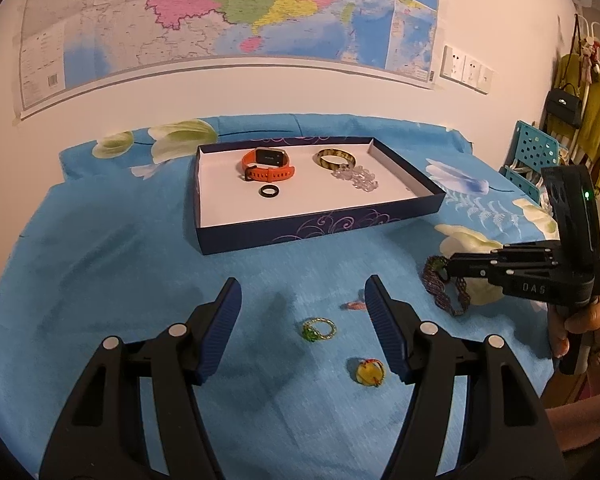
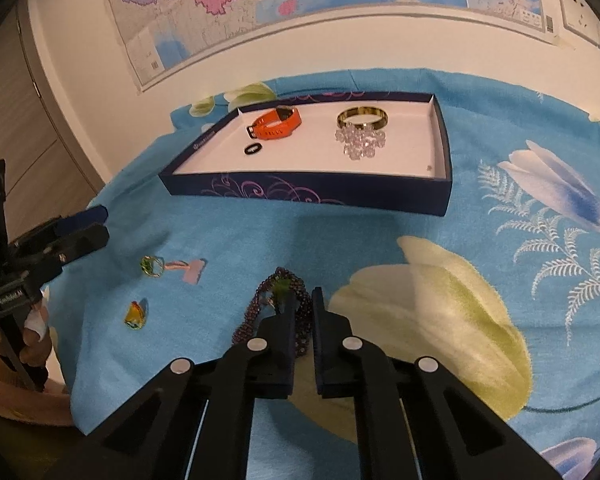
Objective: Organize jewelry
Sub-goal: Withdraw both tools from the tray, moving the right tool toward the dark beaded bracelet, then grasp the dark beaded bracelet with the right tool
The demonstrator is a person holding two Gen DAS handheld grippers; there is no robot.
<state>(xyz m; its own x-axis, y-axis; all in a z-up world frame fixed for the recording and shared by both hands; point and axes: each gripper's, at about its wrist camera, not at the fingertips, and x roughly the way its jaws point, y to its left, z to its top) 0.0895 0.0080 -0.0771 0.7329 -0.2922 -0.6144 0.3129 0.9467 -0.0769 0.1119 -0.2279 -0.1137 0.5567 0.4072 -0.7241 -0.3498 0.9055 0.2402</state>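
Beaded bracelet (image 2: 300,312) pinched in my right gripper (image 2: 303,300), jaws closed.
Left gripper (image 1: 302,300) jaws wide, empty, above green ring (image 1: 319,329).

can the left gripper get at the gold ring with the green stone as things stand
Probably yes. The left gripper is open, and the green-stone ring lies bare on the blue cloth just ahead of its fingers, with nothing over it. The right gripper is off at the purple bracelet.

watch (image 1: 269,164) in box (image 1: 320,229), rings (image 1: 319,329) before it
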